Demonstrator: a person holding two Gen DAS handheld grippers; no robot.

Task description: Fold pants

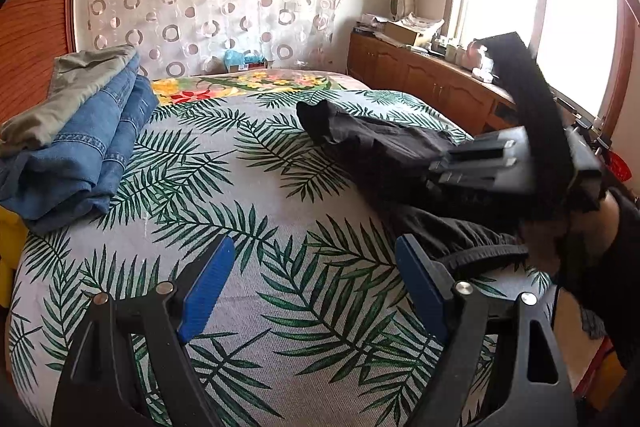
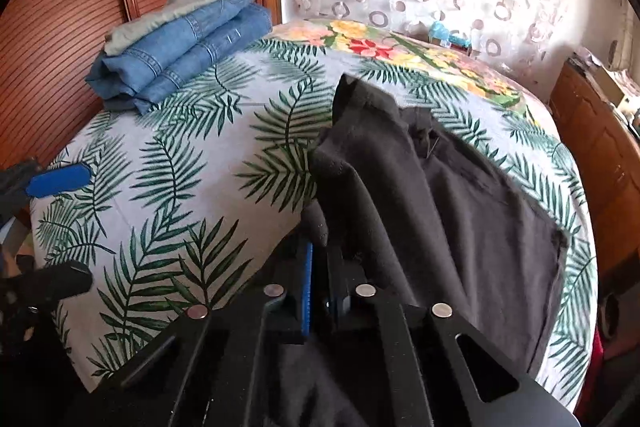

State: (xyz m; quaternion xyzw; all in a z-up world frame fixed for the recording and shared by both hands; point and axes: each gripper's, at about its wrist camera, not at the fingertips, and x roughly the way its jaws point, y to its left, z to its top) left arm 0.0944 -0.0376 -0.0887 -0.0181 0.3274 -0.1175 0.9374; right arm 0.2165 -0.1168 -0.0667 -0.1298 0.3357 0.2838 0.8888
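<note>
Right hand-held gripper (image 2: 316,247) pinches soft black pants (image 2: 440,195); left hand-held gripper (image 1: 312,291) gapes over leaf-print bedspread (image 1: 248,187)

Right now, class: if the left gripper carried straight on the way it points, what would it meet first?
Probably the leaf-print bedspread. The left gripper is open with nothing between its blue pads and tilts down at bare cover. The black pants lie off to its right; depth is uncertain.

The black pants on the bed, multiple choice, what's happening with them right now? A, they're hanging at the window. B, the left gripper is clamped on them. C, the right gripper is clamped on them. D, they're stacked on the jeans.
C: the right gripper is shut on the black pants, while the left gripper stands open over bare bedspread.
</note>
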